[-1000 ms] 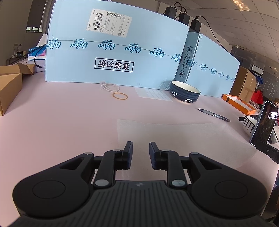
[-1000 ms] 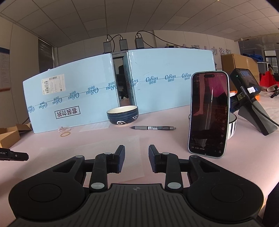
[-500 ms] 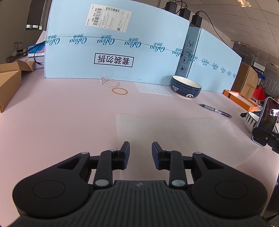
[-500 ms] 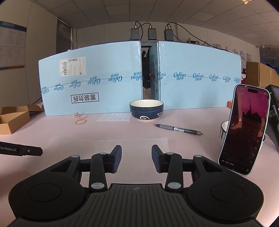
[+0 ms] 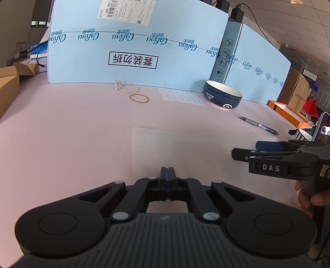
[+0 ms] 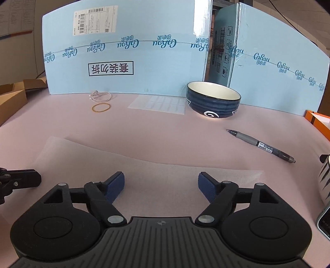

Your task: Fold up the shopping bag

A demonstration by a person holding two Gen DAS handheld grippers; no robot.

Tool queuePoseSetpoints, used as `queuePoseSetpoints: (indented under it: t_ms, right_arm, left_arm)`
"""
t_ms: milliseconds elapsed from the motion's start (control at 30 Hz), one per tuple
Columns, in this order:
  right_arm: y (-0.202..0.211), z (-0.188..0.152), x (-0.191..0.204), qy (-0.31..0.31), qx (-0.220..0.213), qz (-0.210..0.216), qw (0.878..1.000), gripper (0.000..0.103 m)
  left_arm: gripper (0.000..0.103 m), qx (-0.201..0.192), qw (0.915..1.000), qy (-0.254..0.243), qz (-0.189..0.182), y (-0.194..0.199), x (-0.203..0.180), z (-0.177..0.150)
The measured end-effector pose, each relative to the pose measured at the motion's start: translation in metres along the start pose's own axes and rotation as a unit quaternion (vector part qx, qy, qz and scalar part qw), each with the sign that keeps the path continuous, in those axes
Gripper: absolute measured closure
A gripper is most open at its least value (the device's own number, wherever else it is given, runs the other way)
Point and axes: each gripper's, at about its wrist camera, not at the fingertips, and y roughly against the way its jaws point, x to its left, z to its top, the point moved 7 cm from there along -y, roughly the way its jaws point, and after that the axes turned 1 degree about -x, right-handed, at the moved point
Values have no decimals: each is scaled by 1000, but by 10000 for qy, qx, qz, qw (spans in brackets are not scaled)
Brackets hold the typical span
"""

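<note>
Bag: thin, translucent, lying flat on the pink table, near edge just ahead of both grippers.

Left gripper: jaws fully together over the bag's near edge; whether the film is pinched between them cannot be told.

Right gripper: jaws opening, spread wide, blue pads apart above the bag, nothing pressed between them. In the left view its side reads "DAS".

Containers: blue bowl with white spiral mark, upright, inside cream-coloured and empty as far as seen. Orange tray at far right, contents unclear.

Writing: blue boards behind carry an upside-down repeated logo, a boxed line of Chinese characters, and a barcode label, print too small to read. Pen lies right of the bag; rubber band near the boards.
</note>
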Motion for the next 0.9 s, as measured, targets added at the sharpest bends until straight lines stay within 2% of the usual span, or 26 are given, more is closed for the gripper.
queuePoseSetpoints:
  t_ms: [100, 200, 367, 900]
  right_arm:
    - [1, -2, 5, 128, -6, -202, 9997, 0]
    - [3, -5, 3, 44, 17, -163, 9999, 0]
    - [-1, -7, -9, -464, 123, 225, 9986, 0]
    - [-2, -7, -5, -313, 148, 109, 9993, 0]
  left_arm:
    - [103, -47, 9999, 2, 152, -5, 4, 7]
    - [103, -12, 9998, 57, 183, -8, 7, 8]
    - [102, -89, 9999, -32, 113, -5, 4, 8]
    - [101, 0, 9999, -96, 36, -8, 1, 5]
